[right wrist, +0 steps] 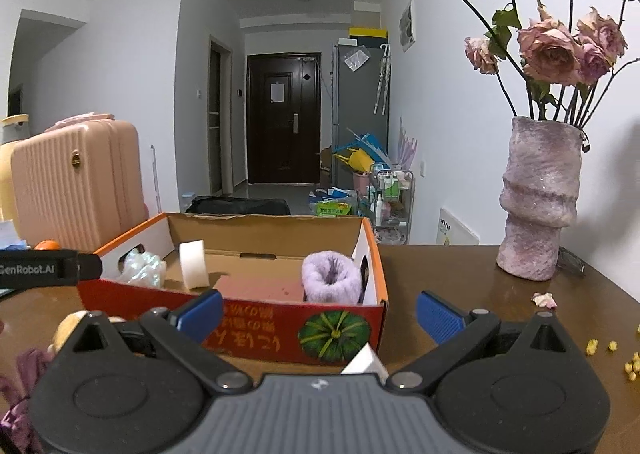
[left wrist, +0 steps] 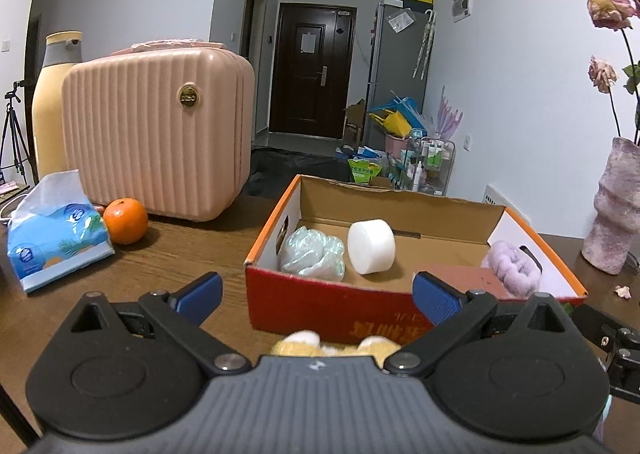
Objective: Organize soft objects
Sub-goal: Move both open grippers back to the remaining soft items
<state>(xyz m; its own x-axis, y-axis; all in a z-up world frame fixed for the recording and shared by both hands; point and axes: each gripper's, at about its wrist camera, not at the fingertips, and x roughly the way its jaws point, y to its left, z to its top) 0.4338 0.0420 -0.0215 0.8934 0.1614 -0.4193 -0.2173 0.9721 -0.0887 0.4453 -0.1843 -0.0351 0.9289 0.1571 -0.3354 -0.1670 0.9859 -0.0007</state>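
A red and orange cardboard box (left wrist: 320, 300) (right wrist: 256, 320) stands open on the brown table. Inside lie a pale crumpled plastic bundle (left wrist: 313, 252) (right wrist: 142, 268), a white foam cylinder (left wrist: 371, 240) (right wrist: 193, 264) and a fluffy lilac scrunchie (left wrist: 514, 264) (right wrist: 330, 278). My left gripper (left wrist: 318, 294) is open and empty just before the box's near wall. A yellow plush toy (left wrist: 336, 344) (right wrist: 66, 328) lies under it, mostly hidden. My right gripper (right wrist: 320, 312) is open and empty before the box's right corner. A white piece (right wrist: 366, 362) lies beneath it.
A pink ribbed case (left wrist: 160, 133) (right wrist: 76, 181), an orange (left wrist: 125, 220) and a blue tissue pack (left wrist: 56, 234) stand at the left. A purple vase of dried roses (right wrist: 540, 201) (left wrist: 616, 209) stands at the right. Purple cloth (right wrist: 20, 386) lies at lower left. Petals (right wrist: 544, 300) dot the table.
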